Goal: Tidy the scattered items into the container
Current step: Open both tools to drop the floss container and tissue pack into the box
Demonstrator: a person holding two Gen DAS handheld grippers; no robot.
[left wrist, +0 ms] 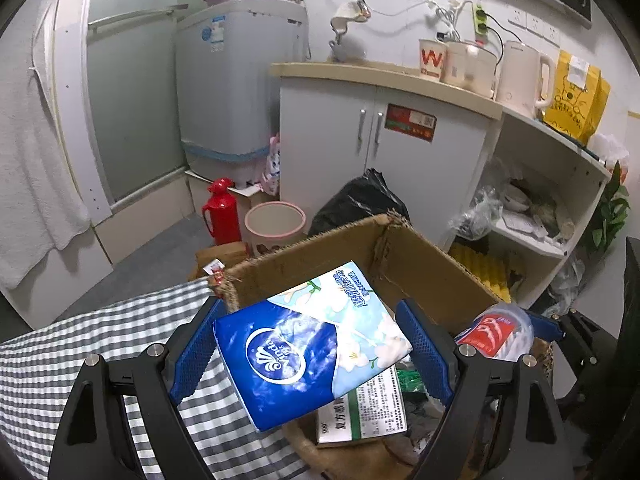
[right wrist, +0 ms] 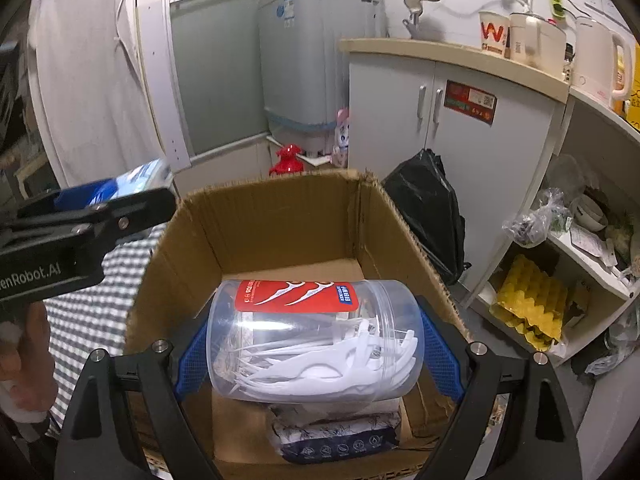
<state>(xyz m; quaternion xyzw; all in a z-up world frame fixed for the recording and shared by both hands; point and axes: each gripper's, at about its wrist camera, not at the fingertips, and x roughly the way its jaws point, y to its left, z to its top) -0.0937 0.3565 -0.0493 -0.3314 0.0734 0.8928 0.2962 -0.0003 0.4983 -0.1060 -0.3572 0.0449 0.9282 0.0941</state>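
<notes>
My left gripper (left wrist: 310,354) is shut on a blue and white tissue pack (left wrist: 312,344), which hangs tilted over the near left corner of the open cardboard box (left wrist: 420,272). My right gripper (right wrist: 314,344) is shut on a clear plastic jar (right wrist: 316,340) with a red label and white floss picks inside, held on its side above the box (right wrist: 280,224). The same jar (left wrist: 496,332) shows at the right in the left wrist view. Inside the box lie a green and white carton (left wrist: 368,408) and a dark blue and white packet (right wrist: 340,436).
The box sits beside a grey checked cloth (left wrist: 80,360). Behind it are a black bag (left wrist: 360,200), a pink bin (left wrist: 276,220), a red thermos (left wrist: 220,212) and a white cabinet (left wrist: 380,132). An open shelf (right wrist: 580,264) stands to the right. A hand (right wrist: 24,360) shows at the left.
</notes>
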